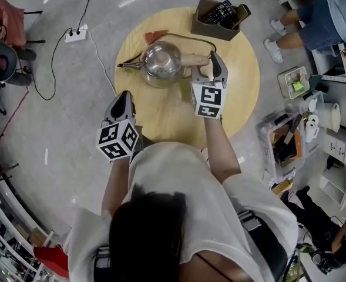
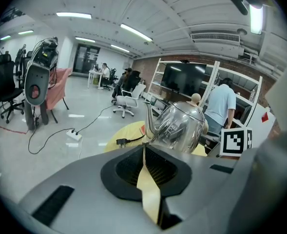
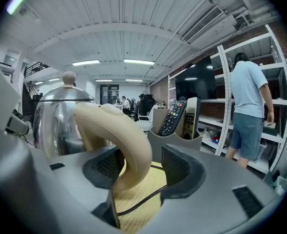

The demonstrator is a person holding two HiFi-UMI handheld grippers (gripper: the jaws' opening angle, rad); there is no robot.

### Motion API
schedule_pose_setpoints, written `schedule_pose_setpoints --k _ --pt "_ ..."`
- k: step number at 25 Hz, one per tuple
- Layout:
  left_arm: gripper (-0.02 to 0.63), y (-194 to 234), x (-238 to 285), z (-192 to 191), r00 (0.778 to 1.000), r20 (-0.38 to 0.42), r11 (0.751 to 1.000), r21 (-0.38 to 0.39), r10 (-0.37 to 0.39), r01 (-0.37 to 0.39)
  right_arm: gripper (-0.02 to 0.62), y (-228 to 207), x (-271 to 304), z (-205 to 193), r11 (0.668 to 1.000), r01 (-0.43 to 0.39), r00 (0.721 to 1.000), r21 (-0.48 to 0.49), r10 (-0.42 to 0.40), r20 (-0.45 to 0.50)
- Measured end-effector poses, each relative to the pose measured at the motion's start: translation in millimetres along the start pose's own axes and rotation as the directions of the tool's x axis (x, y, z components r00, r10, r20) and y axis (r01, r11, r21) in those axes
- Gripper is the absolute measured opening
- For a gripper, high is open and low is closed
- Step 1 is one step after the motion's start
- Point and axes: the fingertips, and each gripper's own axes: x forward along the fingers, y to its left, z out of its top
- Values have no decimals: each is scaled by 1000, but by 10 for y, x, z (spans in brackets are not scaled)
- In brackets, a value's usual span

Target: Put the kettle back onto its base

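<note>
A steel kettle (image 1: 160,60) with a beige handle (image 1: 193,59) stands near the far middle of the round wooden table (image 1: 234,98). A grey rim shows under its near side; I cannot tell whether that is the base. My right gripper (image 1: 210,63) is open, and its jaws straddle the handle (image 3: 119,130) with a gap at the right pad (image 3: 178,165). The kettle body (image 3: 55,116) fills the left of the right gripper view. My left gripper (image 1: 121,101) hangs shut off the table's near left edge and points at the kettle (image 2: 180,126).
A grey holder (image 1: 217,19) with remotes (image 3: 175,116) stands at the table's far edge. A black plug (image 2: 121,141) and its cord lie left of the kettle. A power strip (image 1: 76,35) lies on the floor. A person (image 3: 248,111) stands by shelves at the right.
</note>
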Motion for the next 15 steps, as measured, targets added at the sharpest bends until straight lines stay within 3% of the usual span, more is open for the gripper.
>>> schedule_pose_setpoints --k 15 --pt "34 -325 -81 -35 998 20 998 28 -53 52 232 -55 -509 69 998 -50 999 28 50 2"
